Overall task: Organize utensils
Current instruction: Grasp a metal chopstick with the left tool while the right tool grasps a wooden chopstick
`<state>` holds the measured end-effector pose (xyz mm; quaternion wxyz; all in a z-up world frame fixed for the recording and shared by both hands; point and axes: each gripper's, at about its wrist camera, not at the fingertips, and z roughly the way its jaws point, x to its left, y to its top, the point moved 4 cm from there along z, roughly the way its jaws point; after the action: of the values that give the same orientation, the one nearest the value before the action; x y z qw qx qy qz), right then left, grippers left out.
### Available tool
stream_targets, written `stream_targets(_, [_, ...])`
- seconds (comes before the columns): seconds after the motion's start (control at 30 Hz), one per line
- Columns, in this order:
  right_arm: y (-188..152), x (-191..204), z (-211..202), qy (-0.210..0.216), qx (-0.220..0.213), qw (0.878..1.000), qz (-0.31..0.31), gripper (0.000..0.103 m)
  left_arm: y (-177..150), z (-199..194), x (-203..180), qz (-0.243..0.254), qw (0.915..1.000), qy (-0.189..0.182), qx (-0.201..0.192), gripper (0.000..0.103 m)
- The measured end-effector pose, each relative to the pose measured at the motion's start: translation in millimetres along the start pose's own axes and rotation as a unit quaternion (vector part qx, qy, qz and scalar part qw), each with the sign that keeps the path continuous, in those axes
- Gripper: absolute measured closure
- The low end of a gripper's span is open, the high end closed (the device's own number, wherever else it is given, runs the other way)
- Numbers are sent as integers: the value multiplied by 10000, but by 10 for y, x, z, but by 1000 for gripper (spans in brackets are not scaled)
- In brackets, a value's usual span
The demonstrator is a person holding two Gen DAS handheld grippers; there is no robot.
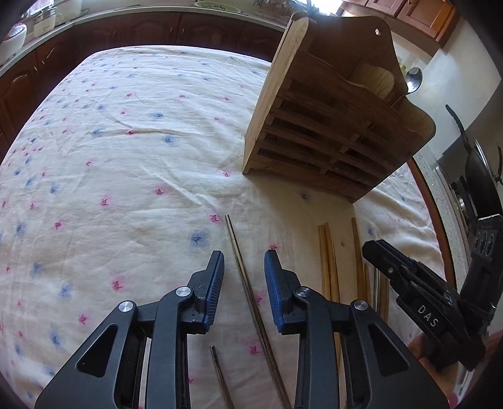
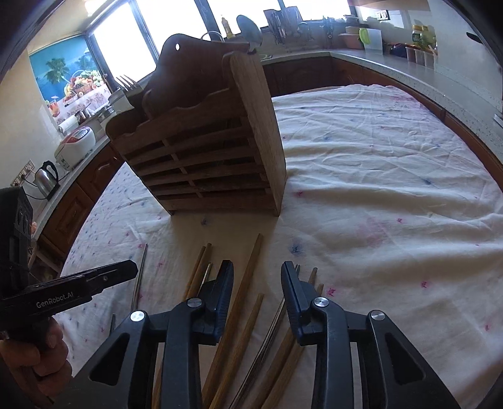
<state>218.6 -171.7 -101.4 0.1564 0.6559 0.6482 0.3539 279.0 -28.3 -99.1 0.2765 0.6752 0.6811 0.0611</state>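
Kitchen counters with dark wooden cabinet doors [image 1: 103, 34] curve around the room, and bright windows [image 2: 176, 22] stand behind them. At the centre is a worktop under a cream cloth [image 1: 125, 141] printed with small pink and blue flowers, creased in long folds. On the cloth stands a slatted wooden utensil holder [image 1: 327, 126], upright, with a scalloped back board; a fork [image 2: 127, 83] and a spoon [image 1: 413, 78] stick up from its far side. In front of the holder, nearer the cameras, lie loose wooden chopsticks [image 2: 248, 273], light brown, roughly parallel. To their left lie 2 thin metal chopsticks [image 1: 242, 270], dark and shiny. The left tongs [image 1: 244, 264] stand partly open, straddling 1 metal chopstick, pads clear of it. The right tongs [image 2: 257, 277] are partly open over the wooden chopsticks, 1 running between the pads untouched. Neither grips anything.
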Motion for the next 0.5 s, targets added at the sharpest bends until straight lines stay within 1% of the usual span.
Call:
stream_targets(0.07, [4,7,107,-71,127,9999,-49,72,13,34,-34,84,9999,68,-49,81])
stream_targets(0.17, [35,60,166,-239,135,9992,-283,73,28,77,-82,246,9994,228,-113,91])
stream_targets(0.2, [41,83,182,-298,150,9988,-364,74,30,90,-93,291,9991,266,-130,96])
stream_targets(0.23, [41,106,202,-380,143,9981,-461,77,33,100,-108,336,9989,281,-150,97])
stream_targets(0.3, [35,136,222,-569,127,9964,-619,88,36,123,-139,396,9986,300,-179,97])
stream_targets(0.33, [36,152,226,-597,135,9960,-654,92,34,124,-149,428,9984,316,-188,97])
stream_targets(0.43, [38,144,214,-562,126,9962,-658,94,25,114,-181,389,9989,175,-168,98])
stream_targets(0.5, [33,116,178,-376,115,9980,-492,95,12,50,-184,368,9990,104,-226,99])
